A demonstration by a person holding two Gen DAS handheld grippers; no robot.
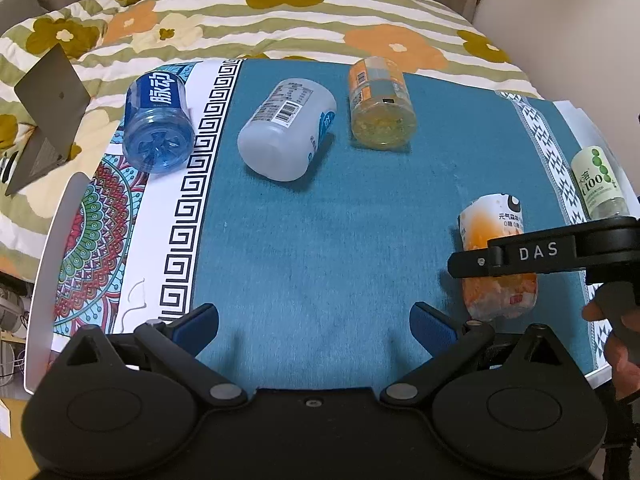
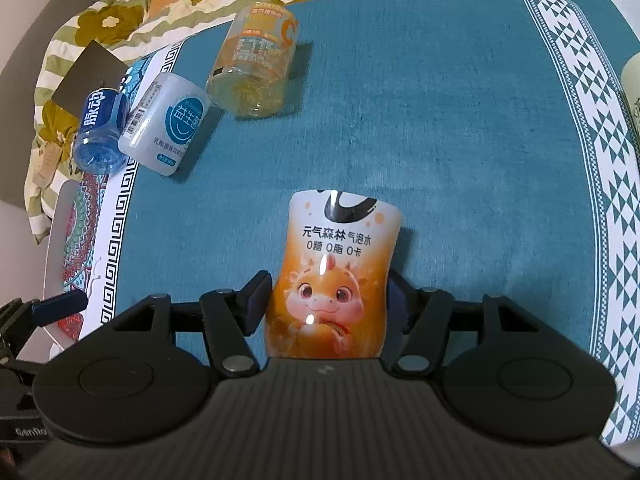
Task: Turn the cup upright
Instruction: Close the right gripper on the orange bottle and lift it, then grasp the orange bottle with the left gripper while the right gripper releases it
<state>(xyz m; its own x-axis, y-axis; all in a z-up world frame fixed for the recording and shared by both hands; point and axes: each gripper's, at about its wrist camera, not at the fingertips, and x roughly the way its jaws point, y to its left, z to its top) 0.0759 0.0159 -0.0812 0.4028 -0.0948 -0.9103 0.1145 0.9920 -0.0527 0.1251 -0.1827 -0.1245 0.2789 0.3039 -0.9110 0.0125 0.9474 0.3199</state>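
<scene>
A home bedroom: flowered quilt [image 1: 280, 20] behind the table [image 1: 320, 220].

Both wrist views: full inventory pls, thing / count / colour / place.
Orange dragon-print cup: 1, orange and white, near centre of the cloth, between the right gripper's fingers.
Blue cup: 1, translucent blue, far left, on the cloth's patterned border.
White cup: 1, frosted white with a blue label, right of the blue one.
Yellow cup: 1, clear yellow-orange, far centre.
Green-label cup: 1, pale green, right edge.
Tablecloth: 1, teal with patterned borders.
Floral bedding: 1, green, orange and white, behind the table.
Left gripper: 1, black with blue pads, open over bare cloth.
Right gripper: 1, black, around the dragon-print cup.
</scene>
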